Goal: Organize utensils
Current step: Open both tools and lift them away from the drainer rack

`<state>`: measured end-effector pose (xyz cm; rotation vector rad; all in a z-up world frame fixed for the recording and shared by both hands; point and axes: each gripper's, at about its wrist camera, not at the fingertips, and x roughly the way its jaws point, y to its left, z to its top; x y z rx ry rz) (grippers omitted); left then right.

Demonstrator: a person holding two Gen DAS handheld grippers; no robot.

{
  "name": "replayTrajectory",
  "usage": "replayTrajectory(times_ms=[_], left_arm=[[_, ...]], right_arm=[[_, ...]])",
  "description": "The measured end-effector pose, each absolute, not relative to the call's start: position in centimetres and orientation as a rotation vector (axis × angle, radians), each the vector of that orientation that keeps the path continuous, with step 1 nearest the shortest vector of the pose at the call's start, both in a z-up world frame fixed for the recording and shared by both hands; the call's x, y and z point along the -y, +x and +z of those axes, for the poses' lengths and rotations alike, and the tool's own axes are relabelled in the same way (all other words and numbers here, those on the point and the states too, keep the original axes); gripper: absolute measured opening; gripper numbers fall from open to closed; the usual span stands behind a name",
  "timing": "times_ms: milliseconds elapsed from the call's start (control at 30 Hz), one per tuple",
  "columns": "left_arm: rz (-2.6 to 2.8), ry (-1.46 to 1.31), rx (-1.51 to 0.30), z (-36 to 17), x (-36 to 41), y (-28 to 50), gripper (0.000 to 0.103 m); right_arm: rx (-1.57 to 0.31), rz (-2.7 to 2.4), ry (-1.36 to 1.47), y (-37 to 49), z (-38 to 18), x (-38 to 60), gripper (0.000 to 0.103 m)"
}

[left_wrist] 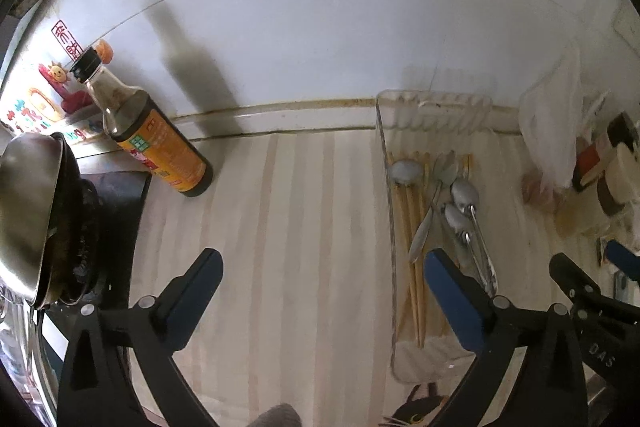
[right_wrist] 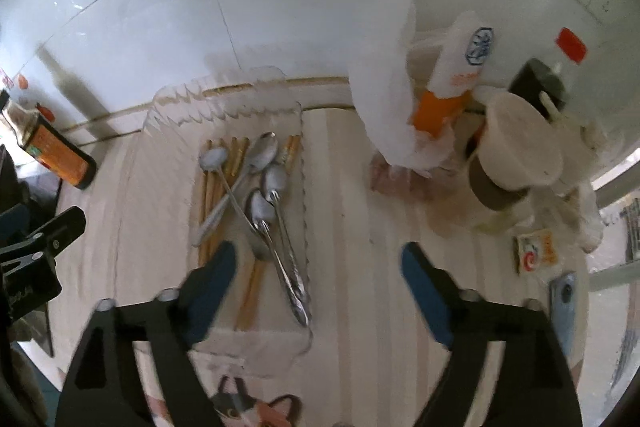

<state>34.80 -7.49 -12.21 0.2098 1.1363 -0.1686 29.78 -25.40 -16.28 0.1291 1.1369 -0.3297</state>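
A clear plastic tray [left_wrist: 390,211] [right_wrist: 160,107] lies on the striped counter and holds several metal spoons [left_wrist: 464,203] [right_wrist: 260,203] on top of wooden chopsticks [left_wrist: 416,291] [right_wrist: 212,183]. My left gripper [left_wrist: 324,275] is open and empty, hovering over the counter just left of the tray, its right finger over the tray's near end. My right gripper [right_wrist: 318,267] is open and empty, above the tray's near right side. The right gripper also shows at the right edge of the left wrist view [left_wrist: 584,267].
A soy sauce bottle [left_wrist: 152,131] [right_wrist: 52,147] stands at the back left beside a stove with a metal wok [left_wrist: 28,211]. At the right are a white plastic bag [right_wrist: 384,99], a lidded tub [right_wrist: 516,155], bottles and small packets [right_wrist: 536,247]. A tiled wall [left_wrist: 320,27] runs behind.
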Motion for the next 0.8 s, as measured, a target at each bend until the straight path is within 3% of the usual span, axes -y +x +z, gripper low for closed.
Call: replayTrajectory(times_ms=[100,367,800], left_arm=[[-0.184,0.217,-1.134,-12.4,7.5,34.0,0.103],[-0.21,0.22,-1.103,-11.6,6.8,31.3,0.103],[-0.201,0.14,-0.964,-3.5,4.9,21.1,0.103]], right_arm=[[-1.123,-0.361,0.103,28.6,-16.0,24.9,0.102],[-1.071,-0.436,0.08,25.6,-14.7,23.8,0.103],[-0.891,-0.413,0.067,16.0,-6.2,21.5,0.103]])
